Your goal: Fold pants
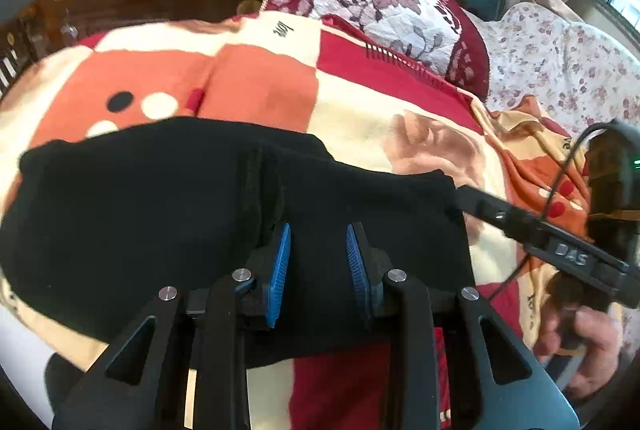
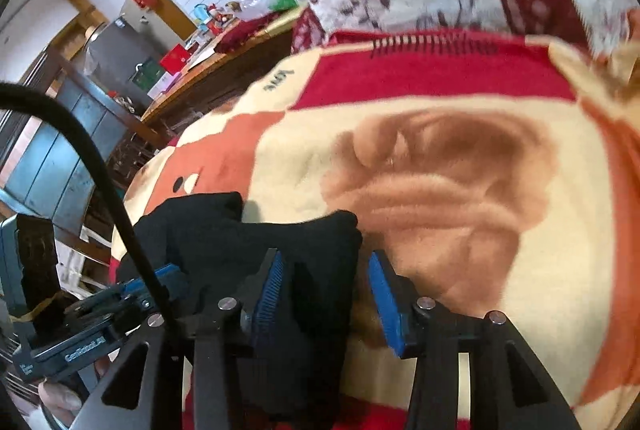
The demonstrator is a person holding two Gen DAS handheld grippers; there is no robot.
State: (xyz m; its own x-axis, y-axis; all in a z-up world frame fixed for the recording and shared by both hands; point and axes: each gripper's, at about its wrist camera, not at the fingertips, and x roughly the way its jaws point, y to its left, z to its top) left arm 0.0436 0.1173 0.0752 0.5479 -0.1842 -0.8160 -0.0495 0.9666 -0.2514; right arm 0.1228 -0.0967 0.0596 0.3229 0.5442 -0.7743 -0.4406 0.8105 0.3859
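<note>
Your black pants [image 1: 200, 214] lie in a soft, floppy bundle on the blanket [image 1: 360, 118]. They look light and bendy, so pinch the cloth at an edge or corner. Your left gripper [image 1: 318, 262] is open over them. Your right gripper [image 2: 326, 294] is open around their right edge. There's lots of blanket room to your right.
</note>
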